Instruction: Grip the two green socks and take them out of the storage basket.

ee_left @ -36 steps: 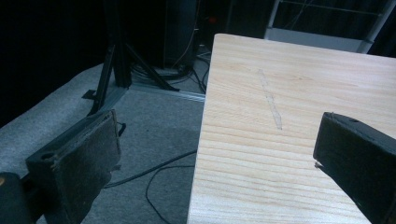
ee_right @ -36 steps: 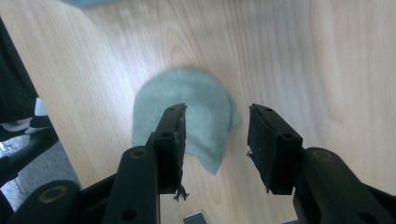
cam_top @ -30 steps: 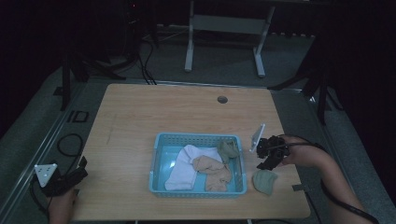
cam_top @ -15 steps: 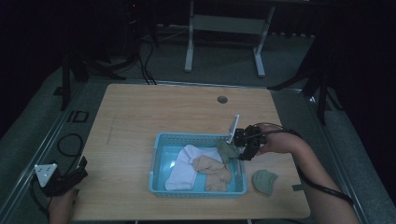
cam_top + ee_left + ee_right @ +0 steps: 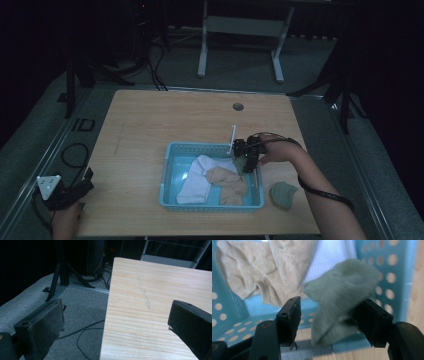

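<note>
Right now the right hand-held gripper [image 5: 248, 161] hangs over the basket's [image 5: 172, 150] right end, jaws just widening, the green sock [image 5: 342, 302] loose between them, sagging into the basket; the left one [image 5: 75, 190] idles far off, open

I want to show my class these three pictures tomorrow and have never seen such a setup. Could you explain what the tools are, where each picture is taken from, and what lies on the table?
A person at a wooden table holds a two-jaw tool in each hand. One picture looks down from above; the other two come from cameras riding on the tools.

The left hand-held gripper rests open at the table's near left edge, holding nothing.

The right hand-held gripper is over a blue basket that holds a white sock and tan socks. Its jaws have just been opening, and a grey-green sock hangs between them. Another grey-green sock lies on the table beside the basket.
</note>
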Motion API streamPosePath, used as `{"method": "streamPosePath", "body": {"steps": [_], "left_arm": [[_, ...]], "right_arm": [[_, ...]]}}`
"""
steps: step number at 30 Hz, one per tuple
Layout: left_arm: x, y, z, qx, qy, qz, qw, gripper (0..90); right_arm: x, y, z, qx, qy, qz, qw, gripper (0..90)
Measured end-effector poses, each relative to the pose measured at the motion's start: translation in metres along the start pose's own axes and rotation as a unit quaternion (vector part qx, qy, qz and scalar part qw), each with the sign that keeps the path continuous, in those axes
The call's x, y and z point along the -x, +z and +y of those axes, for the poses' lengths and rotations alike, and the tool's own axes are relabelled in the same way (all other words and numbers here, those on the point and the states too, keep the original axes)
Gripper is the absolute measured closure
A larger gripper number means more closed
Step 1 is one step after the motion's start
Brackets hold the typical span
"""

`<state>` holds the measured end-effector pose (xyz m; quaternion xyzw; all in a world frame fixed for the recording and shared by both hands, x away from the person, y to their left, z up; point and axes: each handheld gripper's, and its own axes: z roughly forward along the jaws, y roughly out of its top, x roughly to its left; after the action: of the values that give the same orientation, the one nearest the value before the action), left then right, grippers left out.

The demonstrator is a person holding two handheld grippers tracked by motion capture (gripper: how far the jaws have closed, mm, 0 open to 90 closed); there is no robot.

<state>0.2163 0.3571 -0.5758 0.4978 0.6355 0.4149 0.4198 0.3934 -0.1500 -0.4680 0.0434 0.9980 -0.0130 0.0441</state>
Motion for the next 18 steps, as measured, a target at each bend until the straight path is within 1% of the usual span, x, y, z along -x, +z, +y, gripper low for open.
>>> {"method": "streamPosePath", "body": {"steps": [1, 3, 4, 5, 7, 8, 11, 15, 18], "left_arm": [[0.0, 0.0, 0.0, 0.0, 0.0, 0.0, 1.0, 0.7], [0.0, 0.0, 0.0, 0.0, 0.0, 0.0, 1.0, 0.7], [0.0, 0.0, 0.0, 0.0, 0.0, 0.0, 1.0, 0.7], [0.0, 0.0, 0.0, 0.0, -0.001, 0.0, 1.0, 0.7], [0.0, 0.0, 0.0, 0.0, 0.0, 0.0, 1.0, 0.7], [0.0, 0.0, 0.0, 0.0, 0.0, 0.0, 1.0, 0.7], [0.0, 0.0, 0.0, -0.001, 0.0, 0.001, 1.0, 0.7], [0.0, 0.0, 0.0, -0.001, 0.0, 0.001, 1.0, 0.7], [0.0, 0.0, 0.0, -0.001, -0.001, 0.001, 1.0, 0.7]], "right_arm": [[-0.001, 0.004, 0.001, -0.005, -0.005, -0.004, 1.0, 41.0], [-0.003, 0.009, 0.003, -0.019, -0.009, -0.007, 0.9998, 53.2], [-0.003, 0.012, 0.003, -0.025, -0.014, -0.012, 0.9995, 60.8], [-0.004, 0.013, 0.003, -0.029, -0.014, -0.016, 0.9994, 68.7], [-0.004, 0.012, 0.002, -0.026, -0.014, -0.016, 0.9994, 79.4], [-0.004, 0.011, 0.002, -0.023, -0.013, -0.015, 0.9995, 82.1], [-0.005, 0.005, 0.001, -0.017, -0.016, 0.0, 0.9997, 83.6], [-0.01, -0.004, 0.001, -0.01, -0.025, 0.006, 0.9996, 84.1], [-0.012, -0.012, 0.002, -0.009, -0.029, 0.004, 0.9995, 84.2]]}}
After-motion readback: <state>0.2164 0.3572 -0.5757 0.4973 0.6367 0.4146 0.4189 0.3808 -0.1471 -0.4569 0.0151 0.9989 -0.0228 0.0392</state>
